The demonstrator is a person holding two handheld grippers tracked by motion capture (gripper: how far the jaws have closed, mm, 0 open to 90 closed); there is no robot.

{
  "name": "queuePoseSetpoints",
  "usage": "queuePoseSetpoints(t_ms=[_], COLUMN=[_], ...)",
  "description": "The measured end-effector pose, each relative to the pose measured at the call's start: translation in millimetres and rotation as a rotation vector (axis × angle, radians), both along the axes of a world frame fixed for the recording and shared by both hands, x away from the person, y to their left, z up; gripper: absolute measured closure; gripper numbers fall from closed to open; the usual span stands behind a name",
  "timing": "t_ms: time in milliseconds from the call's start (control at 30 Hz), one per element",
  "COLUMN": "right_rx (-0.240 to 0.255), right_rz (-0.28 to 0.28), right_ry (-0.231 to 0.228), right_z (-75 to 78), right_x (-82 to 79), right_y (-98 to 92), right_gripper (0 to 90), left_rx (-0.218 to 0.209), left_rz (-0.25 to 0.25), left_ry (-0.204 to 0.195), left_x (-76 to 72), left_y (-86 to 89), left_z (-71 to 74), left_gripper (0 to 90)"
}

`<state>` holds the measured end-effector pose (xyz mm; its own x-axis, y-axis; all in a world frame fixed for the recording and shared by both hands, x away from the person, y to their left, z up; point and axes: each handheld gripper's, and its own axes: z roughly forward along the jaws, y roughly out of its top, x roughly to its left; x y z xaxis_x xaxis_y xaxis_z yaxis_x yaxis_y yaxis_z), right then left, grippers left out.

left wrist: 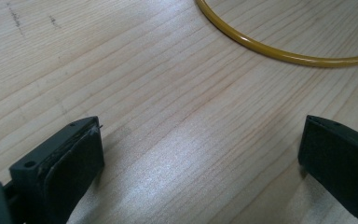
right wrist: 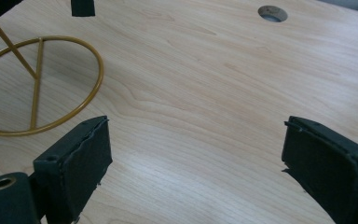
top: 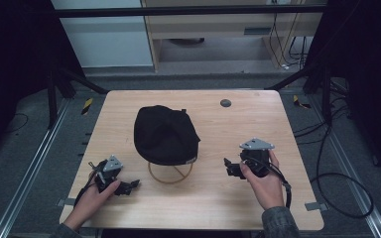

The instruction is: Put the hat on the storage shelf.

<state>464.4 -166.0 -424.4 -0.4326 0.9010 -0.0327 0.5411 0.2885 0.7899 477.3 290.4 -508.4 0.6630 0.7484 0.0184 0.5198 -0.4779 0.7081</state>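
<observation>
Spanning the middle of the high view: a pale wooden table [top: 213,198]. Sitting at centre frame, slightly left: a black cap [top: 164,134], perched on a gold wire stand [top: 170,174] whose ring base is peeking out at the cap's lower edge. Resting low at lower left of the frame: the left gripper [top: 131,185], jaws spread wide, gripping nothing. Waiting at right of centre: the right gripper [top: 226,165], jaws likewise parted and empty (both pointing inward at the stand). Probably best approaching the cap from both sides together, closing on the soft crown or brim, not the wire, and lifting straight up to keep the stand from tipping. Cap lying between the two grippers, above them in frame, touching neither.
</observation>
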Motion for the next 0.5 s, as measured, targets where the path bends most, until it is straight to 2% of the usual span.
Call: queuePoseSetpoints(t_ms=[333, 500], right_rx=[-0.003, -0.007], right_rz=[0.015, 0.032], right_ry=[0.017, 0.044], right_z=[-11.9, -20.3], right_x=[1.9, 2.0], right_y=[10.2, 16.5], right_gripper=[10.0, 10.1], left_rx=[0.000, 0.000], left_rz=[0.000, 0.000], left_ry=[0.000, 0.000], left_x=[0.0, 0.0], left_y=[0.0, 0.0], left_z=[0.0, 0.0], left_gripper=[0.0, 0.0])
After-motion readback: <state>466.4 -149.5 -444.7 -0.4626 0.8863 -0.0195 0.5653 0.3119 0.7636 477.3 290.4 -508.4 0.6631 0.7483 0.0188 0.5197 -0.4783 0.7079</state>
